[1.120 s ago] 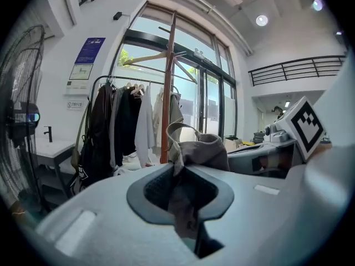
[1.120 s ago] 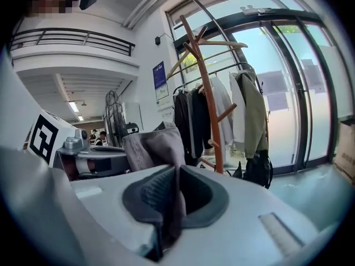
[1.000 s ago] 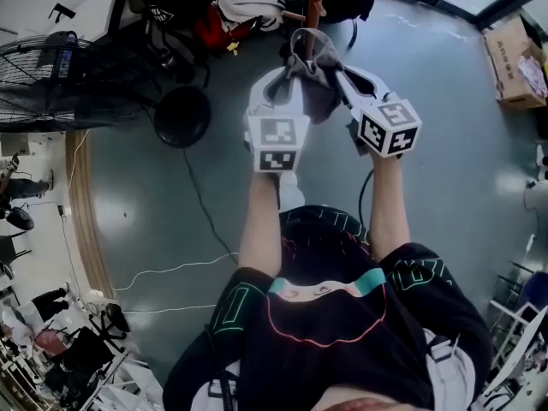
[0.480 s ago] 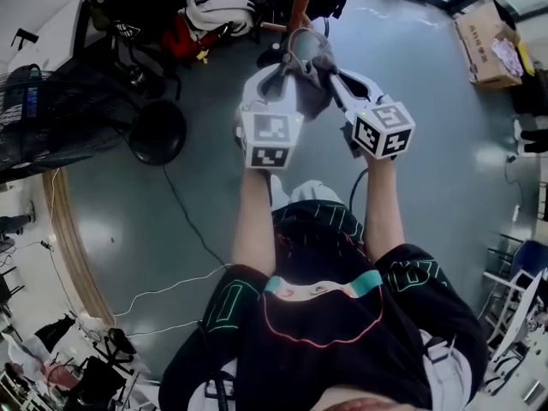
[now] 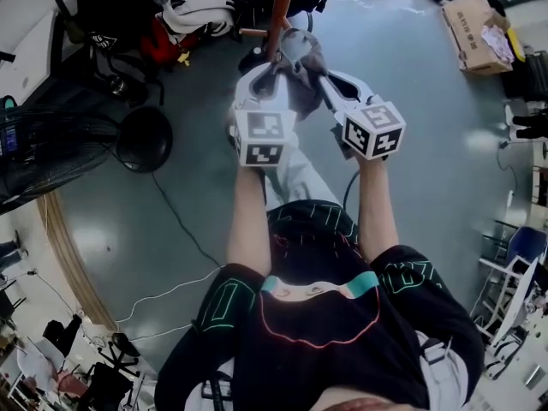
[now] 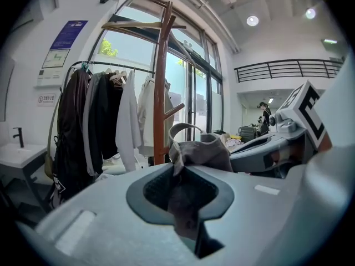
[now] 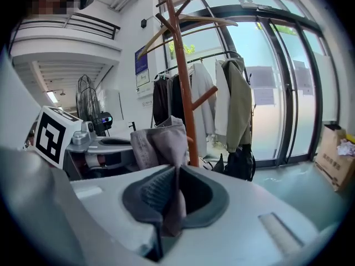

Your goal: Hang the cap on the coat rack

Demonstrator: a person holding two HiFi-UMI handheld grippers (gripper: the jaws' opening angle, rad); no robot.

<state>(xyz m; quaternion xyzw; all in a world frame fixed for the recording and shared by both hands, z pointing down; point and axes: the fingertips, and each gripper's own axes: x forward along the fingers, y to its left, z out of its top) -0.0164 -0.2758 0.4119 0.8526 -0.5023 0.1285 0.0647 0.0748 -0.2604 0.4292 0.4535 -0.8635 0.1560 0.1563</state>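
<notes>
A grey cap (image 5: 301, 65) hangs between my two grippers, held up in front of the brown wooden coat rack (image 5: 283, 5). My left gripper (image 5: 276, 74) is shut on one side of the cap (image 6: 202, 151), with cloth pinched between its pads. On the other side my right gripper (image 5: 330, 79) is shut on the cap (image 7: 162, 142). The rack's pole (image 6: 161, 82) stands just behind the cap, its pegs branching out above. In the right gripper view the pole (image 7: 186, 87) rises right behind the cloth.
A clothes rail with hanging coats (image 6: 102, 121) stands left of the coat rack. A floor fan (image 5: 47, 148) and a round black base (image 5: 144, 138) are at the left. A cable (image 5: 175, 225) runs over the grey floor. A cardboard box (image 5: 475, 26) sits far right.
Both grippers have carried the cap closer to the coat rack; the pole now stands directly behind the cap. Both grips are unchanged.
</notes>
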